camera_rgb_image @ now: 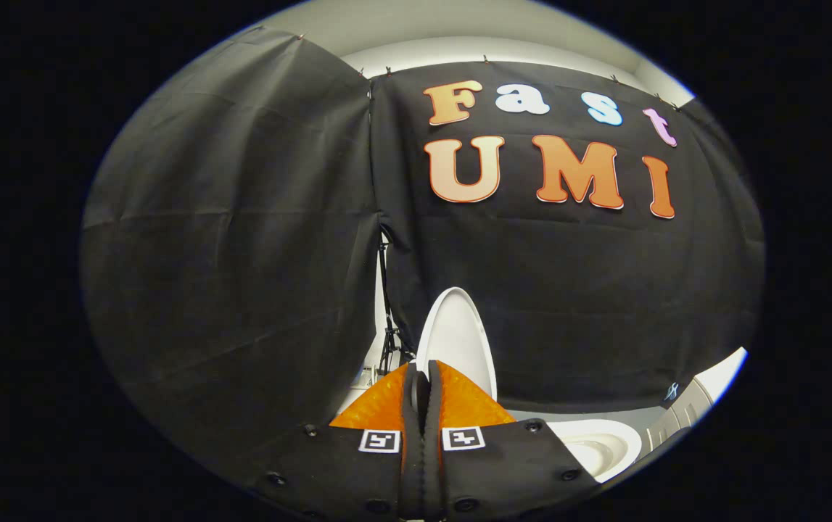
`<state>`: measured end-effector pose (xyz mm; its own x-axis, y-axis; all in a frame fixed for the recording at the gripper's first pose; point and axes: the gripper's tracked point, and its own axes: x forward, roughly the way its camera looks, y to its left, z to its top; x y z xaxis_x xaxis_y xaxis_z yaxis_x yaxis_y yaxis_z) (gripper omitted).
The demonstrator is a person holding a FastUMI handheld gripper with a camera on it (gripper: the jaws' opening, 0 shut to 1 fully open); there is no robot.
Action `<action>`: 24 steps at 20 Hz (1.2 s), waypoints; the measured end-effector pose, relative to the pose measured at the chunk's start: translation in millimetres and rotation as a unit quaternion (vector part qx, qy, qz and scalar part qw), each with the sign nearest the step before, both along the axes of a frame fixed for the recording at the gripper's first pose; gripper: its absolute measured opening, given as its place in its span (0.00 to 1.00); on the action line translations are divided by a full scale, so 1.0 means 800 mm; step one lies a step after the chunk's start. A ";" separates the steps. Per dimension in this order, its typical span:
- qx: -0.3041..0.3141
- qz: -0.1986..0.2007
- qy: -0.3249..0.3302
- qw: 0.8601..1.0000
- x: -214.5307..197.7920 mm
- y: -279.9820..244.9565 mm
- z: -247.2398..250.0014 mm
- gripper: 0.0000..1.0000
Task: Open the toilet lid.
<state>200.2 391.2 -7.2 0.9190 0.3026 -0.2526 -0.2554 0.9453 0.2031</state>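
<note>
The white toilet lid [459,337] stands raised, nearly upright, against the black cloth wall just beyond my fingertips. Below it and to the right of the fingers lies the open white toilet bowl [599,444] with its rim showing. My gripper [423,371] is shut, its two fingers pressed together with nothing seen between them. The fingertips sit in front of the lid's lower part and hide it. I cannot tell whether they touch the lid.
Black cloth walls close the booth on the left and behind the toilet. A thin dark stand [389,330] rises in the gap between the cloths, left of the lid. A pale ribbed unit [684,409] stands to the right of the bowl.
</note>
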 end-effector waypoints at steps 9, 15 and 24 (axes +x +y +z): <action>-0.062 0.004 -0.007 0.998 -0.001 0.023 -0.004 0.08; -0.058 0.014 -0.026 0.998 -0.001 0.019 -0.008 0.23; -0.013 0.021 -0.032 0.999 0.006 0.002 0.017 0.78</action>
<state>204.8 392.7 6.1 0.9201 0.3353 -0.2025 -0.3065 0.9382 0.1608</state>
